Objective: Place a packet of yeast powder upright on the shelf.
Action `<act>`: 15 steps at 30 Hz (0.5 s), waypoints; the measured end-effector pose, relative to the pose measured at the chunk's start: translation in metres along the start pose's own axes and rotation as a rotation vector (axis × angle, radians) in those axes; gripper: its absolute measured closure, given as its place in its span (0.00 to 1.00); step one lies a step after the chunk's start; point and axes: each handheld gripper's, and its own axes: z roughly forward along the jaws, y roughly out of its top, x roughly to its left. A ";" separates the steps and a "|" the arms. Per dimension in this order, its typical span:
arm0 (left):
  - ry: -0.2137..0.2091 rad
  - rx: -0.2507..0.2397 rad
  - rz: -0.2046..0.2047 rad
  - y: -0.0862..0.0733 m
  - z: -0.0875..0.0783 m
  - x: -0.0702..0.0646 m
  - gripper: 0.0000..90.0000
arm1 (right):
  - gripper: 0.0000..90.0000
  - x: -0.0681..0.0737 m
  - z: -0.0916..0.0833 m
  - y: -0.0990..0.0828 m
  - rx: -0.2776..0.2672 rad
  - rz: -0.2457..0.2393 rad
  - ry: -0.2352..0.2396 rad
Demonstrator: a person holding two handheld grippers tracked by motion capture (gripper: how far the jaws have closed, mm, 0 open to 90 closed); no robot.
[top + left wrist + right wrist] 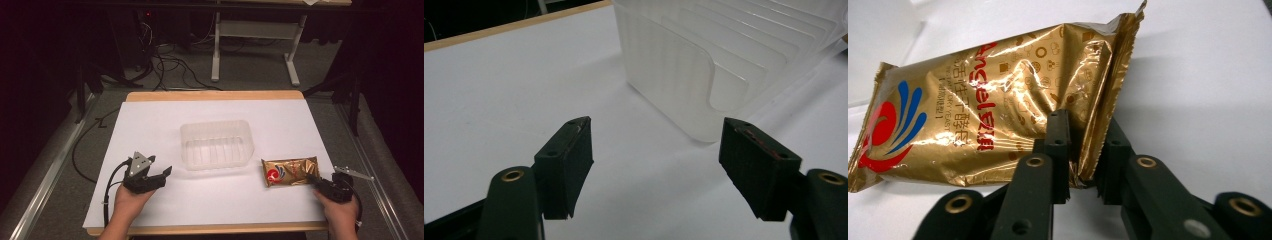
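Your right gripper [1083, 150] is closed on the crimped end seam of the gold foil packet [983, 115], which lies flat on the white table sheet [165, 125] at about four o'clock from the clear plastic tub [217, 144]. In the high view the packet [290, 171] sits just right of the tub, apart from it, and the right gripper [316, 180] meets it at its near-right corner.

Your left gripper [654, 160] hangs with its jaws wide apart and nothing between them, at about eight o'clock from the tub [704, 65].

Risks, as judged from this hold: the pads pinch only a thin strip of slick foil, so the packet may slide free on lifting. It may also swing and droop from that one corner, then catch the tub's rim on the way over. A snag could push the light tub across the sheet, since nothing steadies it.
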 end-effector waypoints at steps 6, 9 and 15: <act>0.001 0.002 -0.002 -0.001 0.000 0.001 0.34 | 0.98 0.002 -0.003 0.002 -0.026 0.008 0.044; 0.002 0.004 0.000 -0.001 0.000 0.001 0.34 | 0.99 0.005 -0.006 0.003 -0.051 0.000 0.052; 0.001 0.000 -0.006 -0.001 -0.001 0.000 0.34 | 1.00 0.015 -0.016 0.006 -0.122 -0.048 0.068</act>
